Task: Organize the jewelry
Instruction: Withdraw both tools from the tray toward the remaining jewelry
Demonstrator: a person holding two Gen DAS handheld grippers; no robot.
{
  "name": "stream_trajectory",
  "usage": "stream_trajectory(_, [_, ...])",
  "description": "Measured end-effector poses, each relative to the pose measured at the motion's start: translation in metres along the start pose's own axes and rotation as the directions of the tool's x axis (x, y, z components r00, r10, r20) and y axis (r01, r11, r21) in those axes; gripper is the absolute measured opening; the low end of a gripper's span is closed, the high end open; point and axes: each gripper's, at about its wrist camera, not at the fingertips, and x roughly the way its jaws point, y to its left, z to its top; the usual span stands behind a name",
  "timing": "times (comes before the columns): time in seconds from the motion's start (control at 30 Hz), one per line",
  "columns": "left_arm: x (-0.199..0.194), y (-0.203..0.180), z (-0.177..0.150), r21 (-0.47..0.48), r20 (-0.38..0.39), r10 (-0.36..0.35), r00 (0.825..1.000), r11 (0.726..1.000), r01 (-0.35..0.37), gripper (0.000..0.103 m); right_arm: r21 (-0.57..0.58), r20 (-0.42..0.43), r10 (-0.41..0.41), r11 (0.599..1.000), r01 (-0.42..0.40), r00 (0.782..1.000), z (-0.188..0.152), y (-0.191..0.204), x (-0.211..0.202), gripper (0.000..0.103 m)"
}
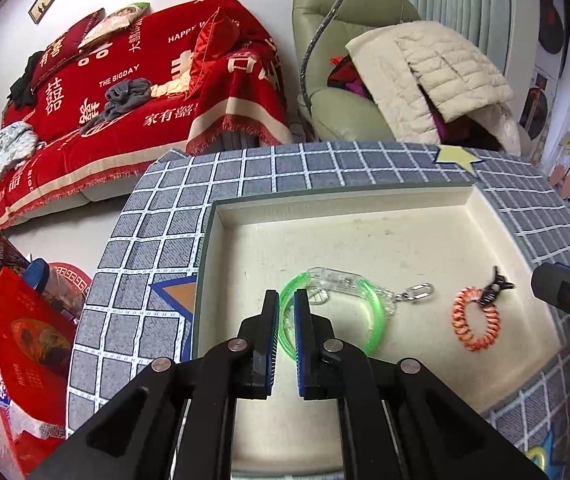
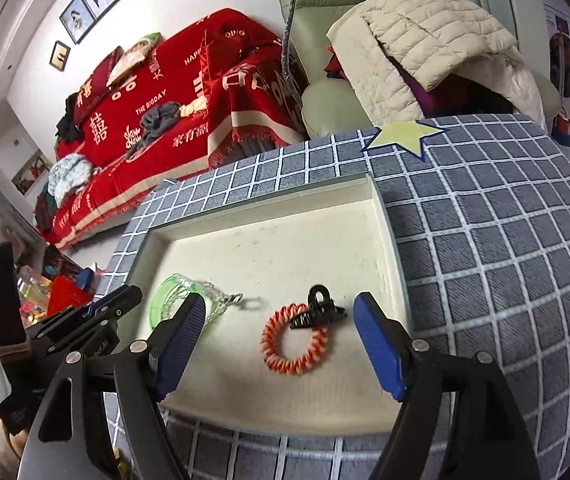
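Observation:
A cream tray (image 1: pixel 365 240) lies on a grey checked tablecloth. In it lie a green translucent bangle (image 1: pixel 375 320), a clear keychain (image 1: pixel 337 280), an orange-and-white spiral hair tie (image 1: pixel 473 320) and a black hair clip (image 1: pixel 493 288). My left gripper (image 1: pixel 286 304) is shut on the left side of the green bangle. My right gripper (image 2: pixel 281 320) is open over the tray, its fingers on either side of the hair tie (image 2: pixel 293 340) and the black clip (image 2: pixel 317 312). The bangle (image 2: pixel 165 300) and the left gripper (image 2: pixel 97 320) show at the left of the right wrist view.
The tablecloth (image 2: pixel 485 240) has a yellow star patch (image 2: pixel 401 136). Beyond the table stand a red-covered sofa (image 1: pixel 145 92) and a green armchair (image 1: pixel 337 108) with a cream padded jacket. Red snack bags (image 1: pixel 29 344) lie left of the table.

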Motion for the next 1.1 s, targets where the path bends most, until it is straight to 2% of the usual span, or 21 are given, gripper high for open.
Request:
stream_trajectory(0.27, [-0.039,0.009,-0.015,-0.024,0.03,-0.043,0.999,0.999,0.044,0.028,0.041,0.0,0.01,0.999,-0.01,1.0,-0.028,-0.008,-0.034,0.081])
stream_trajectory(0.57, [-0.071,0.013,-0.047,-0.038,0.042,-0.097,0.994,0.994,0.099,0.029,0.047,-0.049,-0.002,0.999,0.004,0.999,-0.062,-0.01,-0.055,0.082])
stream_trajectory(0.63, [-0.076,0.014,-0.054,-0.042,0.03,-0.115,0.993,0.992,0.116,0.093,0.045,-0.056,-0.003,0.999,0.005,0.998,-0.068,-0.01,-0.059,0.083])
stream_trajectory(0.67, [-0.079,0.015,-0.059,-0.05,0.029,-0.114,0.993,0.992,0.115,0.103,0.047,-0.056,0.001,0.999,0.002,0.998,-0.071,-0.01,-0.061,0.083])
stream_trajectory(0.73, [-0.087,0.015,-0.065,-0.047,0.067,-0.099,0.993,0.994,0.102,0.103,0.055,-0.046,0.007,0.998,-0.005,0.999,-0.078,-0.012,-0.067,0.086])
stream_trajectory(0.77, [-0.088,0.014,-0.067,-0.042,0.064,-0.099,0.993,0.994,0.102,0.103,0.055,-0.037,0.006,0.998,-0.004,0.999,-0.081,-0.012,-0.07,0.094])
stream_trajectory(0.83, [-0.091,0.015,-0.073,-0.048,0.061,-0.097,0.993,0.994,0.1,0.103,0.051,-0.024,-0.009,0.999,0.01,1.0,-0.087,-0.013,-0.076,0.103])
stream_trajectory(1.0, [-0.099,0.023,-0.092,-0.062,0.042,-0.064,0.997,0.996,0.066,0.103,0.061,0.009,0.003,0.998,-0.003,1.0,-0.102,-0.014,-0.091,0.103])
stream_trajectory(1.1, [-0.105,0.027,-0.106,-0.063,0.026,-0.066,0.997,0.996,0.068,0.103,0.047,-0.013,0.017,0.999,-0.016,1.0,-0.111,-0.013,-0.096,0.103])
